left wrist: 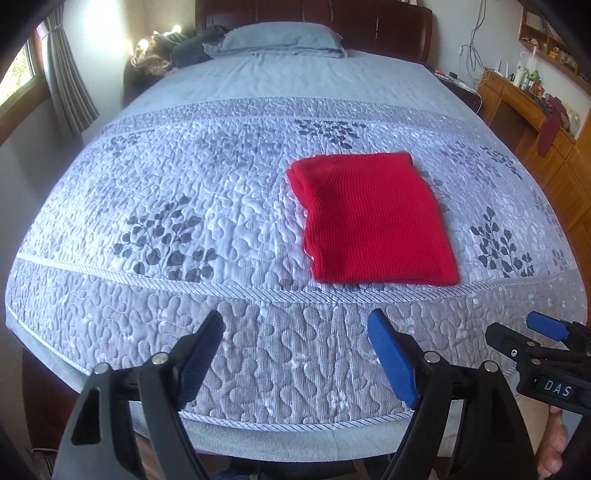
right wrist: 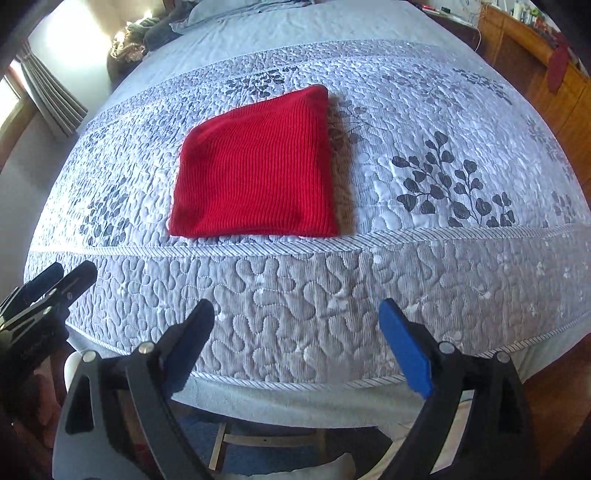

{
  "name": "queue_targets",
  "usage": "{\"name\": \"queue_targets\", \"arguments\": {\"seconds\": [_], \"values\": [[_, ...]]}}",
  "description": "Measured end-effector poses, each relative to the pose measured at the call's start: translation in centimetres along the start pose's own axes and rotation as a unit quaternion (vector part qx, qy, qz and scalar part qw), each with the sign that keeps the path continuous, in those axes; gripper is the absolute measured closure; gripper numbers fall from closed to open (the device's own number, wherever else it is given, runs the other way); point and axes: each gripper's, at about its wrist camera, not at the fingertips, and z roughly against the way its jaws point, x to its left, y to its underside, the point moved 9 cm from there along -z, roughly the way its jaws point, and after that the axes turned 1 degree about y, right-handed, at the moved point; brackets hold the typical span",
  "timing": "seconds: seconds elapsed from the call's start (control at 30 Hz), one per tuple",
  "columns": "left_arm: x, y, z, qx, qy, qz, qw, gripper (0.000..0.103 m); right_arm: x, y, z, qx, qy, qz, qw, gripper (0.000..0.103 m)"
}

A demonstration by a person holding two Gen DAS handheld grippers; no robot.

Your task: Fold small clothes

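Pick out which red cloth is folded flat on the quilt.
The bright red knit, folded into a neat rectangle near the quilt's foot edge. The darker red cloth hangs off the wooden cabinet instead.

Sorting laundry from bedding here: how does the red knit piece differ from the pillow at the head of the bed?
The red knit piece is bright red with ribbed knit lines; the pillow is plain pale grey-blue. The red knit piece lies folded flat on the quilt near the foot of the bed; the pillow sits plump by the headboard. In both views the red knit piece is nearer the cameras. Both rest untouched on the bed.
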Motion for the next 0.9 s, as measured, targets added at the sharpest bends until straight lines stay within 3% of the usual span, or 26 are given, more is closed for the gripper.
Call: {"name": "queue_targets", "arguments": {"seconds": [0.27,0.9], "values": [[0.1,-0.5,1.2,-0.019,-0.008,-0.008,0.9998,0.019,0.4,-0.4,0.6,-0.011,0.015,0.006,1.000,0.013],[-0.4,0.2,-0.4,0.006,-0.010,-0.019,0.9998,0.019,0.7,-0.4,-0.4,-0.006,0.027,0.013,1.000,0.013]]}}
